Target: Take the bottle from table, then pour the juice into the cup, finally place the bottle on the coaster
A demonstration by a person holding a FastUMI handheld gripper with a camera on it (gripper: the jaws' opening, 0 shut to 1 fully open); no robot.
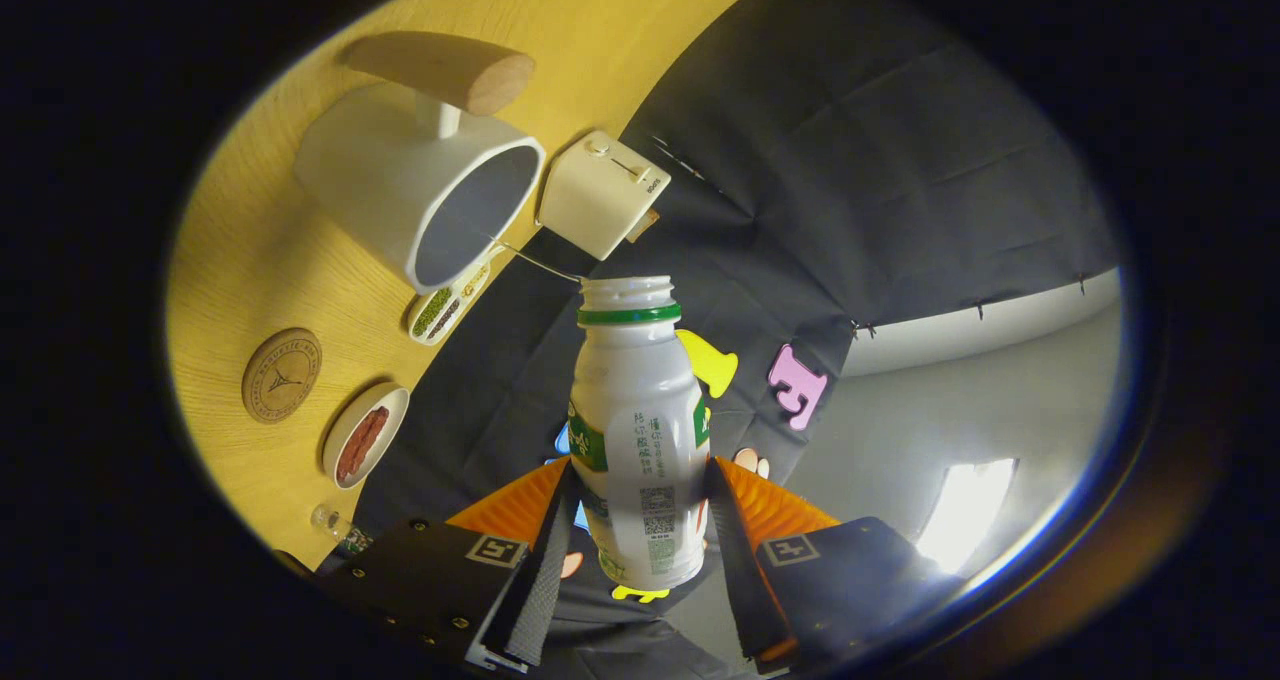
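Clamped between both fingers of the gripper (640,520), the uncapped bottle (640,440) is lifted off the yellow table (260,250). On the tabletop, from left: a round coaster (282,374), a small dish (364,447), the white wooden-handled cup (425,180) just beyond the bottle's mouth, then a toaster (603,193) further right.

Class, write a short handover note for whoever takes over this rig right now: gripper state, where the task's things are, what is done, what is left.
Gripper: shut on the bottle, both fingers pressing its sides.
Bottle: uncapped, lifted off the table, its mouth near the cup's rim.
Cup: white, wooden handle, on the table beyond the fingers.
Coaster: round, wooden, on the table beside the cup, nothing on it.
Done: bottle taken.
Left: pouring (no juice visible flowing; cannot tell how far along), then set the bottle on the coaster.
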